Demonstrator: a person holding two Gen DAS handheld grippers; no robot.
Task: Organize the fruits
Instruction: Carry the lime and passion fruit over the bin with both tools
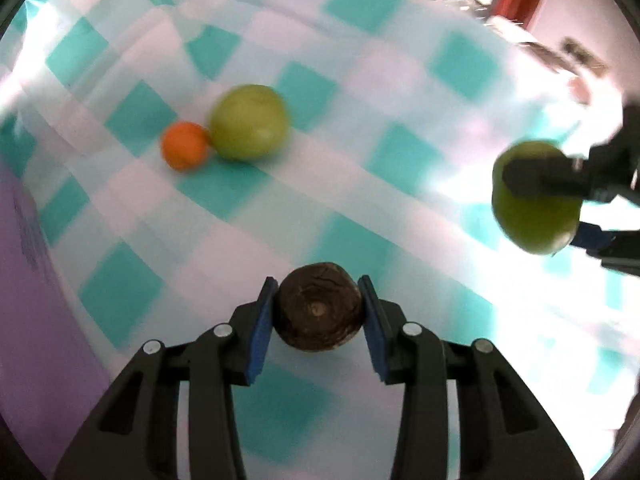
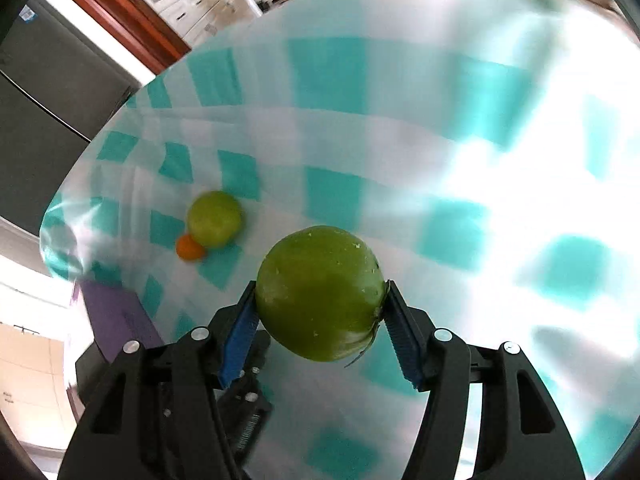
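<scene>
Your left claw (image 1: 319, 309) was clamped on a dark brown round fruit (image 1: 319, 307), its blue pads (image 1: 262, 330) pressed against both sides, and the fruit was lifted above the table (image 1: 360, 128) with its teal-and-white checked cloth. Your right claw (image 2: 320, 308) gripped a large green fruit (image 2: 320, 294) between its ribbed blue pads (image 2: 240, 334), a thin stem end showing beside the right pad. In the left wrist view that same claw (image 1: 560, 204) came in from the right edge with the green fruit (image 1: 536, 216) in its hold, well apart from the brown one.

On the cloth, farther out, a second green fruit (image 1: 249, 122) lay beside a small orange fruit (image 1: 185, 151), the two touching or very nearly so; blur kept you from telling which. The right wrist view showed the same pair, green (image 2: 215, 219) above orange (image 2: 190, 247), to the left of the held fruit. A purple surface (image 1: 36, 280) ran along the cloth's left edge. Both views were smeared, so finer details of the fruit skins could not be made out.
</scene>
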